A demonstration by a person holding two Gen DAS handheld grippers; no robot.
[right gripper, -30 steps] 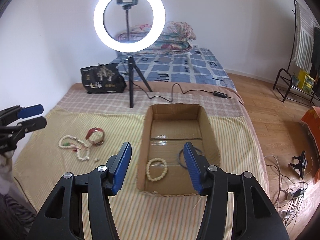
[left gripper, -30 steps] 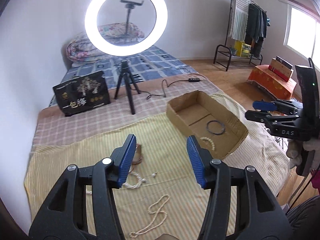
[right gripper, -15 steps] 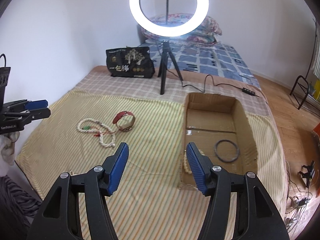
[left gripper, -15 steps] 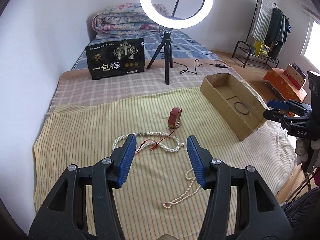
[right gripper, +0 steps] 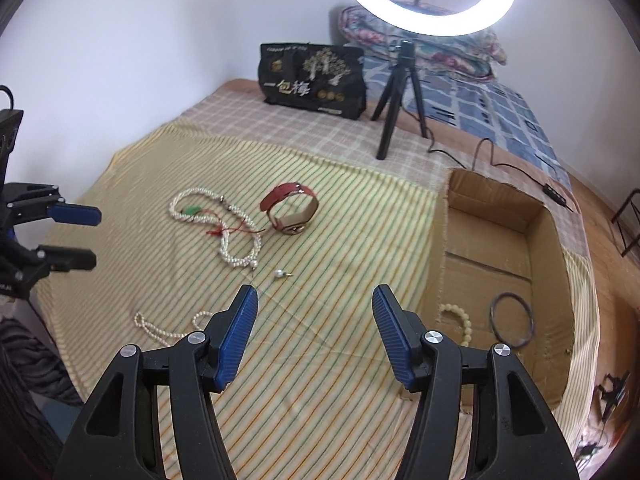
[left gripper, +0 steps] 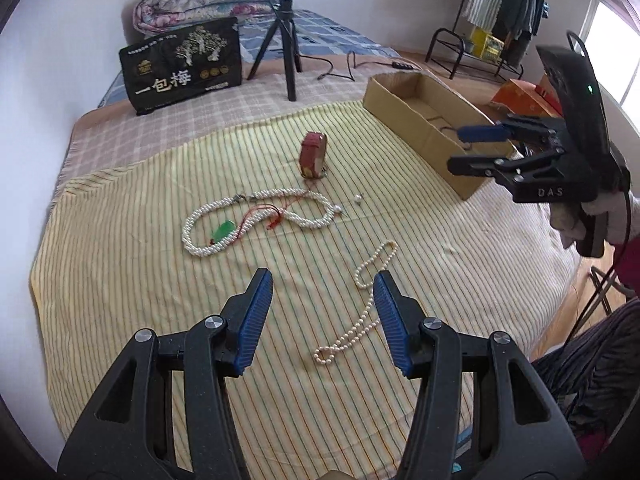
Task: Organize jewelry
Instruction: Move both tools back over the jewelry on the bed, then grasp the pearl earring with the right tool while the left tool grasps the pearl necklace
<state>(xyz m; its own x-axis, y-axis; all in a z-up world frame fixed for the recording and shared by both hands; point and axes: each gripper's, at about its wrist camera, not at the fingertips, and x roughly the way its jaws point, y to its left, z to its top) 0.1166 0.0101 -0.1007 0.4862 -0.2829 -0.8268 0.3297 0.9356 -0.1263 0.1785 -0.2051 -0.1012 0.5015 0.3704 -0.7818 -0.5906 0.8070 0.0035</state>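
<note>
On the striped cloth ahead of me lie a white bead necklace (left gripper: 256, 216) looped with a green pendant and red cord, a red-strapped watch (right gripper: 289, 209) standing on its edge, a loose pearl earring (right gripper: 280, 274), and a thin pearl strand (left gripper: 360, 300) stretched out nearest me. In the cardboard box (right gripper: 440, 240) to my right rest a cream bead bracelet (right gripper: 458, 318) and a dark ring bangle (right gripper: 512, 320), flat and apart.

The left gripper (left gripper: 322, 318) and the right gripper (right gripper: 314, 330) are both held aloft with jaws spread wide — nothing is gripped between the blue pads.
</note>
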